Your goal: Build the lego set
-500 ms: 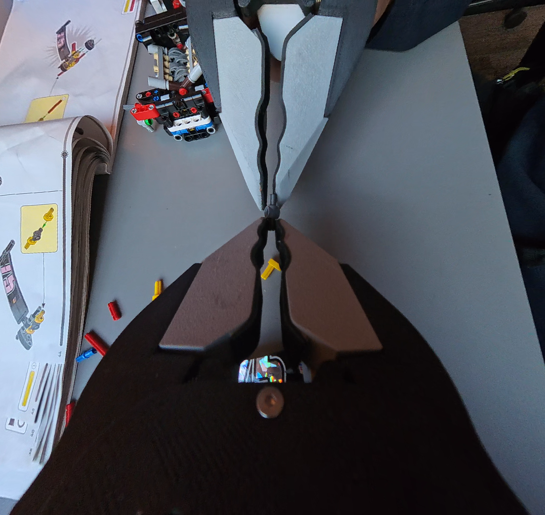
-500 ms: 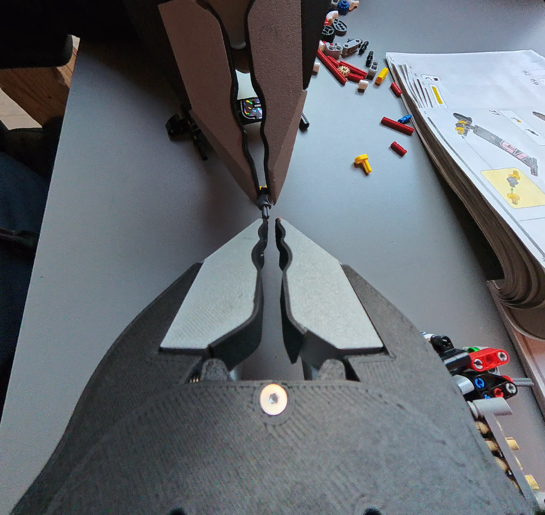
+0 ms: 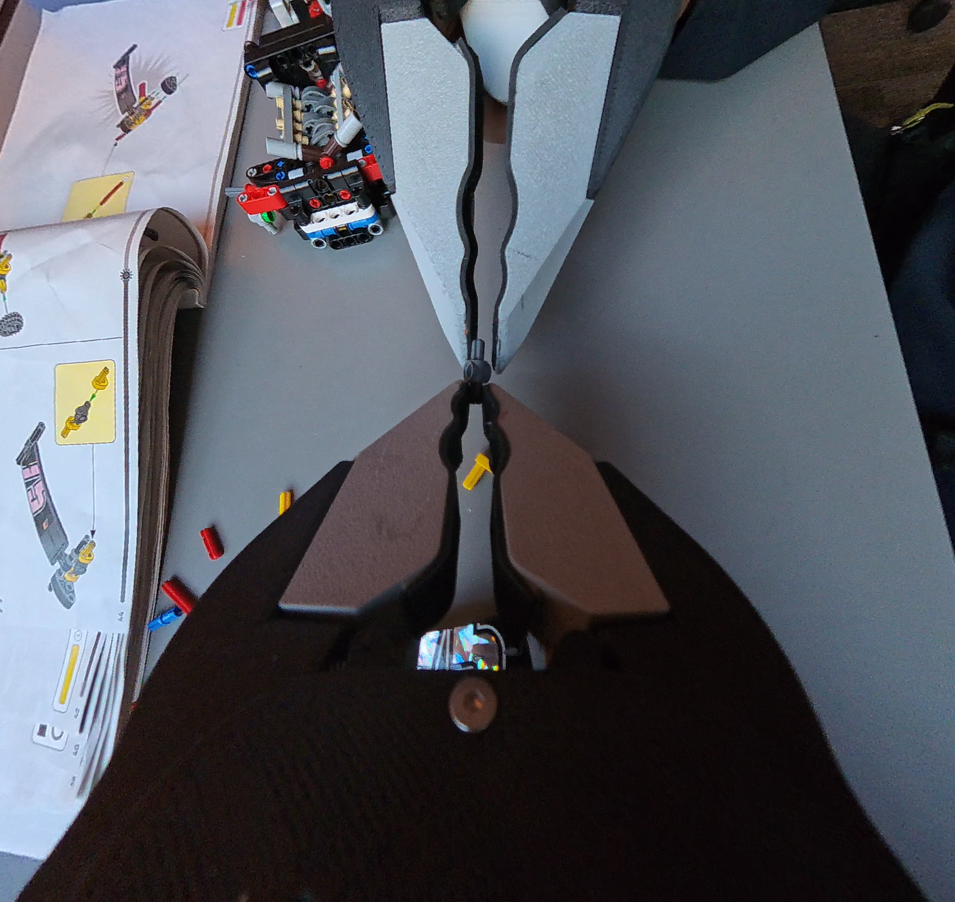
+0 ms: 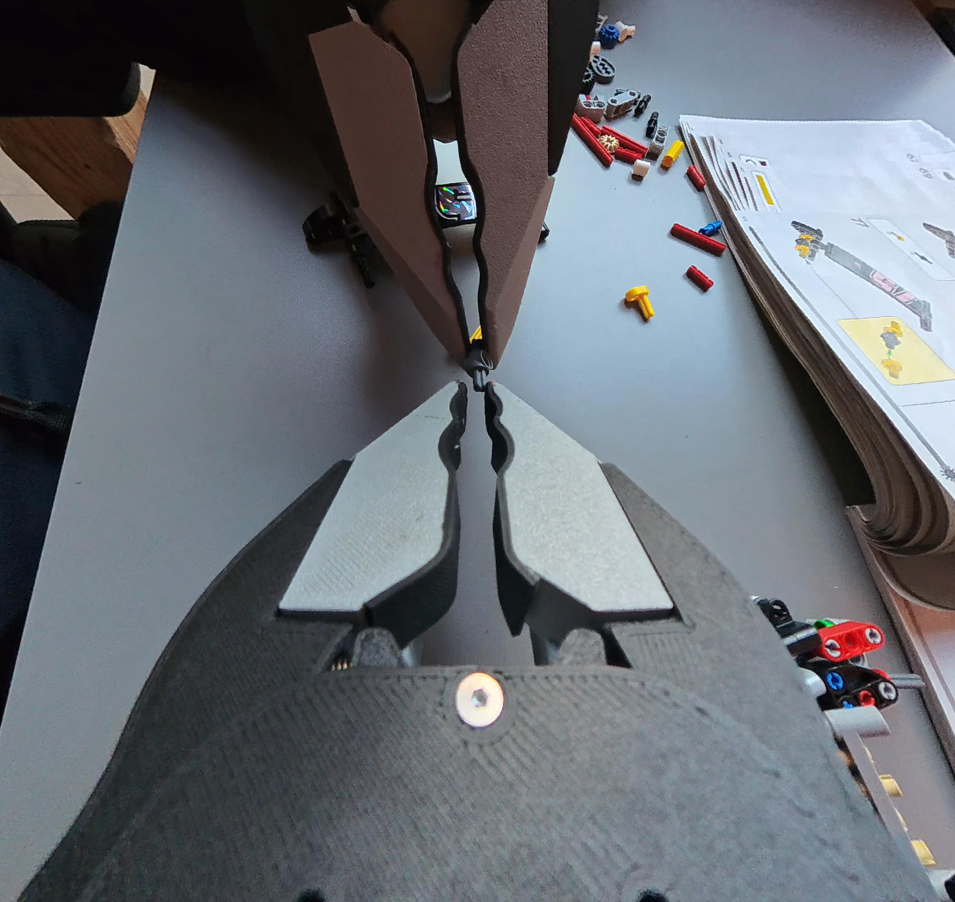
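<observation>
Slightly parted since before, the right hand-held gripper [image 4: 475, 387] straddles, seemingly without pinching, the stub of the dark grey connector [image 3: 478, 370], clamped lengthwise, tip-to-tip, by the left hand-held gripper [image 3: 474, 390] above the worktop [image 3: 672, 412].

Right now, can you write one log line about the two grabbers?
left gripper: shut on dark grey connector | right gripper: open, tips beside connector | grey table
</observation>
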Demonstrator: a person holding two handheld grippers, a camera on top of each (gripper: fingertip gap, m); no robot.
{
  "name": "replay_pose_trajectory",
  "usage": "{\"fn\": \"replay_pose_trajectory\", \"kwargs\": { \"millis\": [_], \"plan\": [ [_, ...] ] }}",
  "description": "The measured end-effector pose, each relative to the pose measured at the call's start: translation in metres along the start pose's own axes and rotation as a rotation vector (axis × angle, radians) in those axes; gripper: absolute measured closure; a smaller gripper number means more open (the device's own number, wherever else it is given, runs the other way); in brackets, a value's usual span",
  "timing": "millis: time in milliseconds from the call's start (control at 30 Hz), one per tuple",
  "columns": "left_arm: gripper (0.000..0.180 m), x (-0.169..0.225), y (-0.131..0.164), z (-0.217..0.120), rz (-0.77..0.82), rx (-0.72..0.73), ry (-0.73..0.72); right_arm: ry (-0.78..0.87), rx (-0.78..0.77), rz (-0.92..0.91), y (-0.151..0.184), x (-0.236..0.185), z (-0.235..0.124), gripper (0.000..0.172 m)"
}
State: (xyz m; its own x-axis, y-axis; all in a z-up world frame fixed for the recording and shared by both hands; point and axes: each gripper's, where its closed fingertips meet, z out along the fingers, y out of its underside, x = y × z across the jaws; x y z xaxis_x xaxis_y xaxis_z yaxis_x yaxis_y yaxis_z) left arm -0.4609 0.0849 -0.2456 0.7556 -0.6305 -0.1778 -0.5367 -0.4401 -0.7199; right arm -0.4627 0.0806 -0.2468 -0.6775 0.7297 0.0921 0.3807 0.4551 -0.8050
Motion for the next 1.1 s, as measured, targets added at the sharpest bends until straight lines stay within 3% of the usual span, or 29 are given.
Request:
{"fn": "replay_pose_trajectory", "kwargs": {
  "millis": [300, 667, 1100],
  "plan": [
    [0.179, -0.007, -0.001, 0.000, 0.051, -0.004, -0.071, -0.007, 0.050, 0.046, -0.007, 0.003, -0.005, 0.167],
    [0.179, -0.021, -0.014, -0.007, 0.512, -0.033, -0.430, -0.062, 0.226, 0.196, -0.027, 0.013, -0.025, 0.172],
    [0.179, -0.028, -0.019, -0.011, 0.659, -0.075, -0.570, 0.010, 0.203, 0.115, -0.027, 0.014, -0.022, 0.167]
  ]
}}
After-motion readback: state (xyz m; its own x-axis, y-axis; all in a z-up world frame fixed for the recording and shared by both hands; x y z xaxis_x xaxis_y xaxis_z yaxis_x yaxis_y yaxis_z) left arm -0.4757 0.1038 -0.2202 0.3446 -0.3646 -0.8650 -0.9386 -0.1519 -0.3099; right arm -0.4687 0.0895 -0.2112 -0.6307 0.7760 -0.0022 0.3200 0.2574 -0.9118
